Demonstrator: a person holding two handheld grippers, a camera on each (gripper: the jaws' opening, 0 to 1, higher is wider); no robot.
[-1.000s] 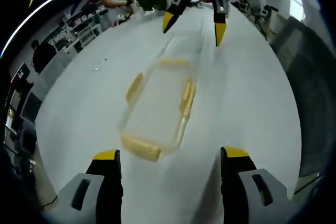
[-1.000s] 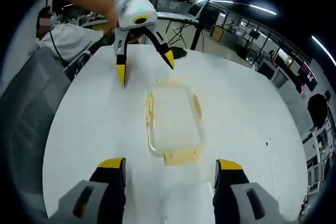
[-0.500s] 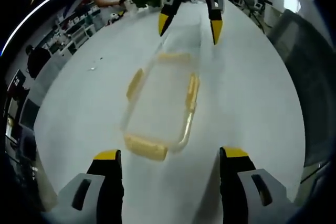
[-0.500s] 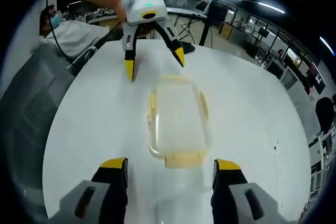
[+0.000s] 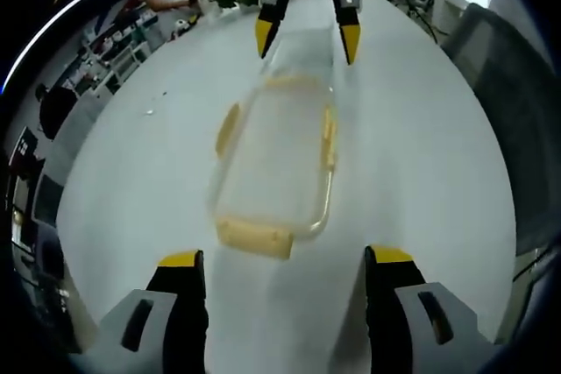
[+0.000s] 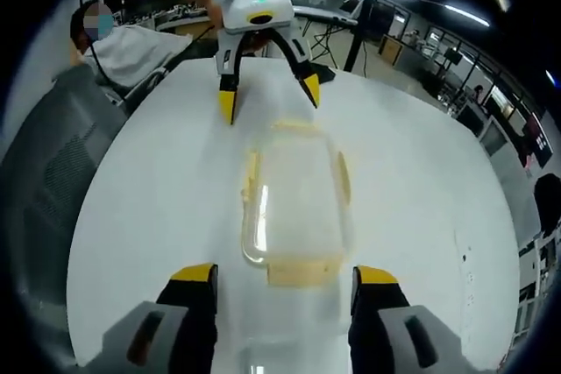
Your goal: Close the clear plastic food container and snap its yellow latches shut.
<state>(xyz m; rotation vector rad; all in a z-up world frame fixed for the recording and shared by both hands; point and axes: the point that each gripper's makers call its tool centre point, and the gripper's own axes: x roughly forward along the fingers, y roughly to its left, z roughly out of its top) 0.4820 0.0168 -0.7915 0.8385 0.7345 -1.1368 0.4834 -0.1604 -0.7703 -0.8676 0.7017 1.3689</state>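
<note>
Clear plastic, that is my food container (image 5: pixel 273 159), lying flat on the white table (image 5: pixel 421 155) between my two grippers. My left gripper (image 5: pixel 280 271) has its fingers wide and holds nothing. My right gripper (image 6: pixel 284 279) is wide too, and empty. Each one faces a short end of the box. I think the lid is already on top, so next I should push down the yellow latches (image 6: pixel 302 271), beginning with the end ones. The see-through lid is hard to make out, and I cannot tell which latches are snapped.
</note>
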